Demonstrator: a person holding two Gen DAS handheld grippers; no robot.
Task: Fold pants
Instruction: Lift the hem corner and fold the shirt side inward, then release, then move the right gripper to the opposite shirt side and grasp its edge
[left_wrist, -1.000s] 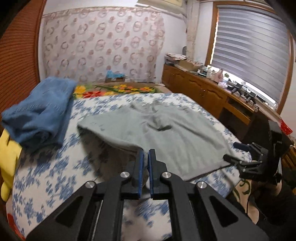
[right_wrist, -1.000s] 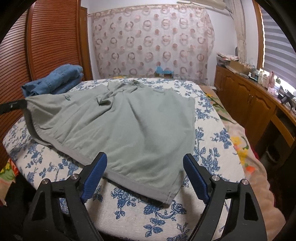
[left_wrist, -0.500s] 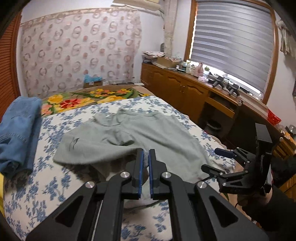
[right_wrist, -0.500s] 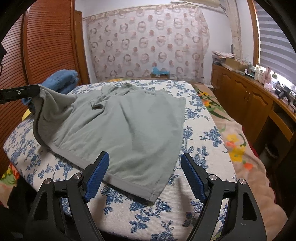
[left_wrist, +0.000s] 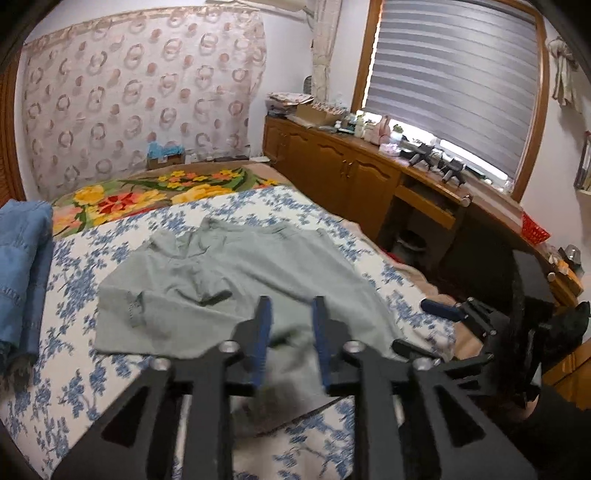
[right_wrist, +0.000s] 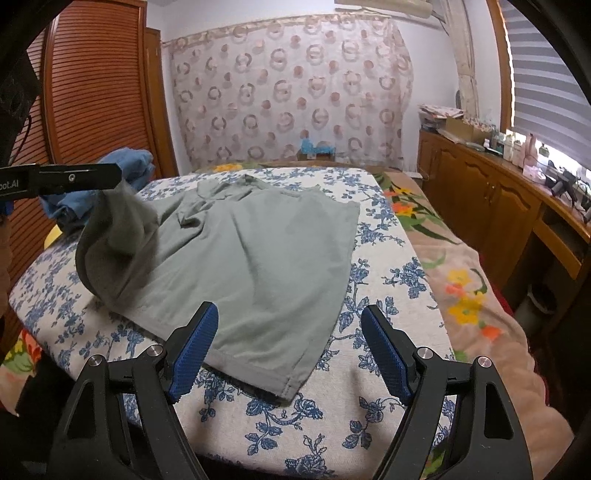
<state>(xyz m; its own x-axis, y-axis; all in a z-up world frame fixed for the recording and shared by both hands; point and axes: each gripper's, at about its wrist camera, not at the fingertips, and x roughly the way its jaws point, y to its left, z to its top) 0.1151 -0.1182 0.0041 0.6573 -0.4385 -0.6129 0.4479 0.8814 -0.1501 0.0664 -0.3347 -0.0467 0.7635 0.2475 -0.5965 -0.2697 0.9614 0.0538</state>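
Bedroom: ring-patterned sheer curtain (right_wrist: 291, 92) on far wall, brown louvered wooden doors (right_wrist: 96, 88) left, long wooden cabinet (left_wrist: 354, 177) under grey-blinded bright window (left_wrist: 454, 77).

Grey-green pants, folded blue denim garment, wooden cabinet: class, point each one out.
Grey-green pants (right_wrist: 258, 258): right wrist view, flat middle of the fabric.
Folded blue denim garment (left_wrist: 22, 273): left wrist view, its top face.
Wooden cabinet (left_wrist: 332, 173): left wrist view, a door front.

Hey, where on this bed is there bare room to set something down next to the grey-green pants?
Bare flowered bedcover runs along the grey-green pants' right edge and across the near end by the open right gripper. The far left corner is crowded: folded blue denim, with the left gripper over lifted cloth.
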